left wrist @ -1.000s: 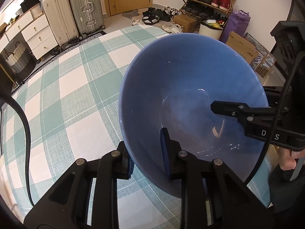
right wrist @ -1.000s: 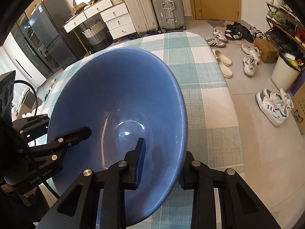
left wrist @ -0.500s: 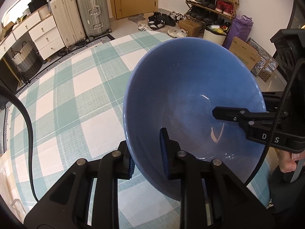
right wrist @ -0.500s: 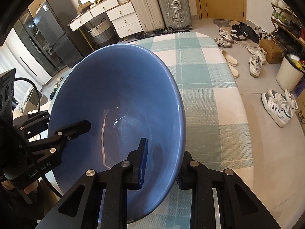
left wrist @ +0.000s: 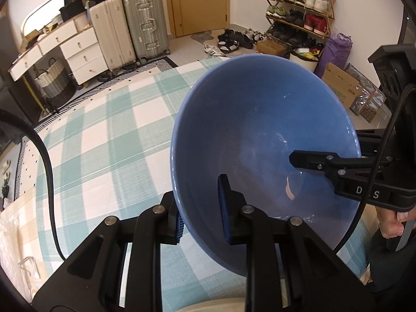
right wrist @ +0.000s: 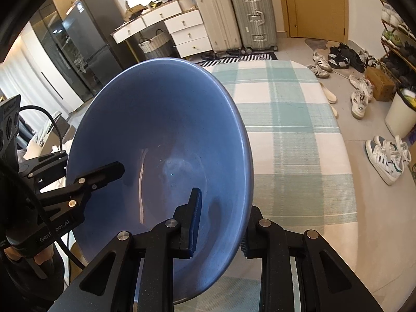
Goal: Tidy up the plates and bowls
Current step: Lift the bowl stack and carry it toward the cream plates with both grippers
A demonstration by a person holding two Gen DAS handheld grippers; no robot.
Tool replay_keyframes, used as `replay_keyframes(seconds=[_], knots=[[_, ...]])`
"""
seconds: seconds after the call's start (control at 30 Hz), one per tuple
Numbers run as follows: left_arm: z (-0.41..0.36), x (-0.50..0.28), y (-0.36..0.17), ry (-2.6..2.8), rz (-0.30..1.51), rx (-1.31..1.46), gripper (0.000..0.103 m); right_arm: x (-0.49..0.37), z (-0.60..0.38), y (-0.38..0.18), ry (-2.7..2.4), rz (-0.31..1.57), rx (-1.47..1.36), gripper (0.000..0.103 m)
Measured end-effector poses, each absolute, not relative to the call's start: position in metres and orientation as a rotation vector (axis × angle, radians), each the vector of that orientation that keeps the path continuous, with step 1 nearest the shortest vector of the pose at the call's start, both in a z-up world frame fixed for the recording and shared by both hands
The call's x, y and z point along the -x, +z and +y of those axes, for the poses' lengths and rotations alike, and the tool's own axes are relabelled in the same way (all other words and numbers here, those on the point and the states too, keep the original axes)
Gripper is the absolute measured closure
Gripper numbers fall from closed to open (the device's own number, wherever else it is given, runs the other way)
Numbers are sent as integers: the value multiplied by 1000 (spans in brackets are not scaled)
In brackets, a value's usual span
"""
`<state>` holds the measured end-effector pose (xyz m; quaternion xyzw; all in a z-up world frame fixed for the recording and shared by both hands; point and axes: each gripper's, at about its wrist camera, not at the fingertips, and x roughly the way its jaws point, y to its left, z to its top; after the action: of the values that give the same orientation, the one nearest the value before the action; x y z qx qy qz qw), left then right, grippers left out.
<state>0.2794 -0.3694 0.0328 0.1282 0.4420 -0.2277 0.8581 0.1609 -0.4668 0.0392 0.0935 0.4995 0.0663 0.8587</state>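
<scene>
White drawers (left wrist: 75,49) and suitcases (left wrist: 130,28) far left, checked tablecloth (left wrist: 104,135) below, blue bowl (left wrist: 260,130) held above it, left gripper (left wrist: 200,208) clamped on its near-left rim, right gripper (right wrist: 221,223) clamped on the opposite rim, both angled steeply down, shoe rack (left wrist: 299,7) far right

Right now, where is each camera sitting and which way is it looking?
Left wrist camera: sits on the left claw, looks down its fingers at the blue bowl it pinches by the rim, above the checked tablecloth; the right claw and a hand show.
Right wrist camera: sits on the right claw, looks down at the bowl's opposite rim; the left claw shows.
Both share the bowl, tablecloth, suitcases and door.
</scene>
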Motion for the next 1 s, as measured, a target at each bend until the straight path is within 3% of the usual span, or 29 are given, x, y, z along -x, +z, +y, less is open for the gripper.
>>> replay_keyframes(seconds=[1.0], knots=[[-205,-108,82,-342,860,-161,84,-103,-361,73,273,1035,-82,77]])
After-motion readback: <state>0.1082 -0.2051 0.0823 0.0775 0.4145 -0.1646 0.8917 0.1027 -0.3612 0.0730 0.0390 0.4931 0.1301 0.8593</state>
